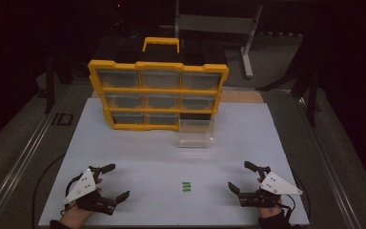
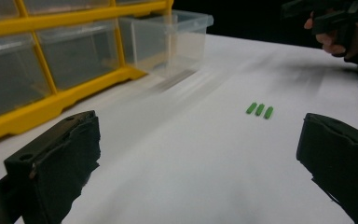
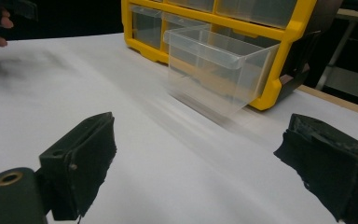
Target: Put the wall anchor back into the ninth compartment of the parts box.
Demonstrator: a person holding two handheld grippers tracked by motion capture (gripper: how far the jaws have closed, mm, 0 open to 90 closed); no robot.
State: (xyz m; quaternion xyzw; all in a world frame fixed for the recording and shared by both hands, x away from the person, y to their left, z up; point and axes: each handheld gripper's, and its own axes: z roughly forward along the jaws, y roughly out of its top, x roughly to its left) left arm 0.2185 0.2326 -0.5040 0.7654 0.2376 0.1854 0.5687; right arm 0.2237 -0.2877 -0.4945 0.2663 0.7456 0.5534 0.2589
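Three small green pegs (image 1: 186, 186), possibly plastic anchors though too small to tell, lying side by side near the front edge of the white tabletop (image 1: 138, 152), about midway between the two grippers and touched by neither. Left gripper (image 1: 112, 181) low over the front left corner, jaws spread wide and holding nothing, grey three-cornered plate on top. Right gripper (image 1: 243, 177) near the front right corner, jaws likewise wide apart and empty, pointing in toward the middle. In the left gripper view, the same green pegs (image 2: 259, 109) on bare white surface ahead, well beyond the jaws, with the other hand (image 2: 340, 32) far off at the top right. At the back edge, a yellow organiser (image 1: 158, 93) standing upright with three rows of clear drawers and a carry handle on top. One clear drawer (image 1: 196, 133) out of its bottom right slot, resting on the tabletop just in front of the organiser; seen close in the right gripper view as an empty transparent bin (image 3: 216, 70), well apart from the pegs.
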